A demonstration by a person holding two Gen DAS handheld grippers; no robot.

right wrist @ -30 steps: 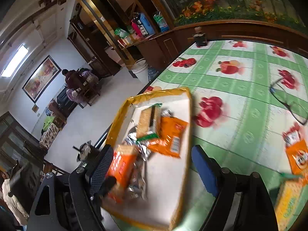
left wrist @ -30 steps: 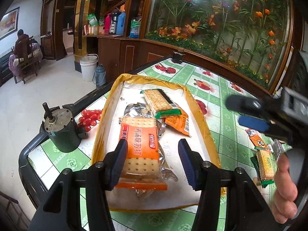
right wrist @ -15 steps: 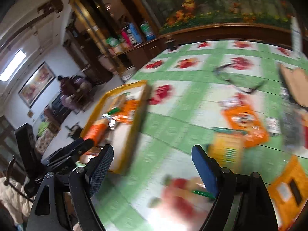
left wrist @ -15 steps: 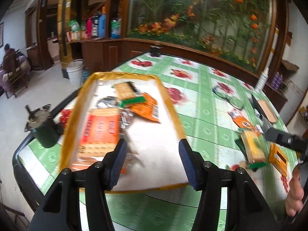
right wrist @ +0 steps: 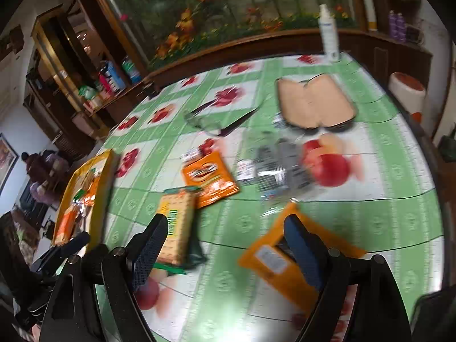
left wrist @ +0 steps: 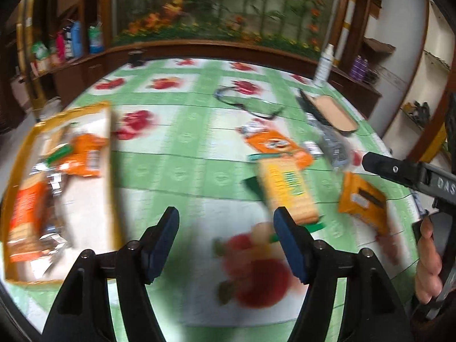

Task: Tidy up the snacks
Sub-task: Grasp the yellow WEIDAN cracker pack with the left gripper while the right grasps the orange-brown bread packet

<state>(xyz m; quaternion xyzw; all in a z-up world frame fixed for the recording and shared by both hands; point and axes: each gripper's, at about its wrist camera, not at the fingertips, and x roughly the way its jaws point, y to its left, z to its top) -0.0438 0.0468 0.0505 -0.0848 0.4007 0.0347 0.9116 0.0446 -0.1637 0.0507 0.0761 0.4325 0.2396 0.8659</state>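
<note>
At lower centre of both wrist views, the left gripper (left wrist: 225,228) and right gripper (right wrist: 225,236) are held wide open and empty, likely readied for a pick. Loose snacks lie mid-frame: cracker pack (right wrist: 176,222), orange packet (right wrist: 209,178). Collected ones sit in the yellow tray (left wrist: 109,148), frame left.

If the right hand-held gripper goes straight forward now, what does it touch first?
Probably the orange packet lying under the open right hand-held gripper, by its right finger. The cracker pack lies beside the left finger. Blur leaves depth unclear.
</note>
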